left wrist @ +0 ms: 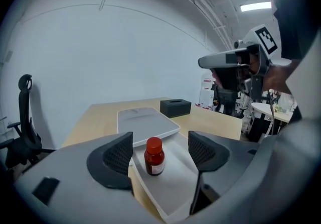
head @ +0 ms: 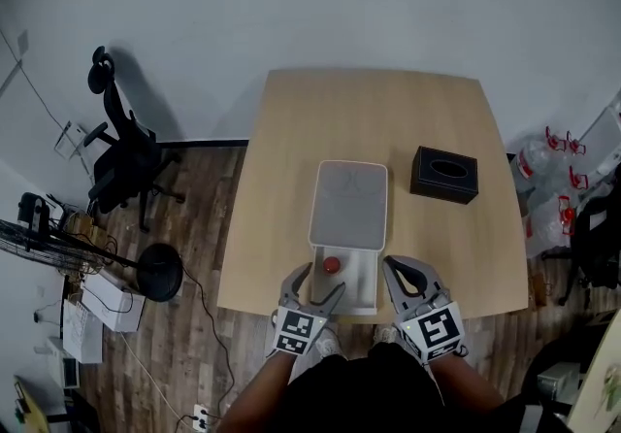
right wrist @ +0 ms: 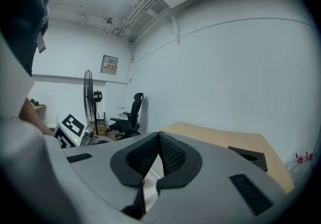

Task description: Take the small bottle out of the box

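Left gripper (head: 318,287) is hovering at the near edge of the table (head: 291,130) with its jaws standing moderately apart, and the small bottle (left wrist: 154,156) is showing between them in the left gripper view, though neither pad is touching it. Right gripper (head: 400,271) is hanging just beside it on the right, its jaws pressing together on nothing. The red-capped bottle is standing upright in the open near end of the white box (head: 373,285), close to its left wall. Beyond the bottle, a white lid (head: 349,203) is covering the far part of the box. Farther back and to the right, a black tissue box (head: 443,174) is sitting on the table, well apart from the white box. An office chair (head: 121,154) is standing on the floor off to the left.
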Demonstrator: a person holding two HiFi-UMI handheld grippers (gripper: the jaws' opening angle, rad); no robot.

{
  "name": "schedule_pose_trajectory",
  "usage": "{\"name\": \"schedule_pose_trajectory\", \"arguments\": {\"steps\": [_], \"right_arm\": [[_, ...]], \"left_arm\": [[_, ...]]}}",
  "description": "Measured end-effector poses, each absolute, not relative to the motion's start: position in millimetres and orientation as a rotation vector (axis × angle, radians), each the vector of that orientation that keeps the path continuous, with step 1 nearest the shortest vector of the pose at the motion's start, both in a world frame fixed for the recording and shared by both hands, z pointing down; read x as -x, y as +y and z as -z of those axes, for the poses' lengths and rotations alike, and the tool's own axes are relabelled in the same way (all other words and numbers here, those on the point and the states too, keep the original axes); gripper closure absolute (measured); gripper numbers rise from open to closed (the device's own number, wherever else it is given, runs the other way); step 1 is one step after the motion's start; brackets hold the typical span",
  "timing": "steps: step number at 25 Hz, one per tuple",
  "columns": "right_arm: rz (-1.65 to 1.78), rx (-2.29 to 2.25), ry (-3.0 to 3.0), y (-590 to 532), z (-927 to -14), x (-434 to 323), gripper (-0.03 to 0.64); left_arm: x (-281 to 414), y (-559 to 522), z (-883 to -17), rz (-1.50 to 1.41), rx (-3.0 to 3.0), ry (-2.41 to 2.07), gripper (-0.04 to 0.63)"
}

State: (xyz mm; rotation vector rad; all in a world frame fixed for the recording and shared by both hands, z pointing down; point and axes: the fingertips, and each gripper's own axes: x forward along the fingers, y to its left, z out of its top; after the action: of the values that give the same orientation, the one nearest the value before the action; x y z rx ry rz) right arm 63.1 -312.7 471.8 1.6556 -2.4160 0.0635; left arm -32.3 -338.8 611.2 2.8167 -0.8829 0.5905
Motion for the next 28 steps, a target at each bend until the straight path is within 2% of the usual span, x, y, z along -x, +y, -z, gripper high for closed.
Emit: {"name": "schedule_pose_trajectory", "arguments": {"steps": [5,12,19,28], "right_arm": [[-0.072,-1.621,-2.439,-325,-470,-75,0.603],[-0.107,-1.575,-2.456,-330,-476,-88,0.603],[-0.128,-1.582,-2.458,-332,-482,-101,0.603],[-0.120,-1.546,-2.464,-336,-480,-101,0.603]], "left_arm": [[24,-355,-636,-0.681,-2.768,-0.914,0.259],[13,-364,-656,-0.760,-2.740,-0.985,0.324],[12,-369,-664,-0.809,-2.707,-1.052,0.439],[12,-370,-653,-0.765,-2.699,-1.094,0.443]]}}
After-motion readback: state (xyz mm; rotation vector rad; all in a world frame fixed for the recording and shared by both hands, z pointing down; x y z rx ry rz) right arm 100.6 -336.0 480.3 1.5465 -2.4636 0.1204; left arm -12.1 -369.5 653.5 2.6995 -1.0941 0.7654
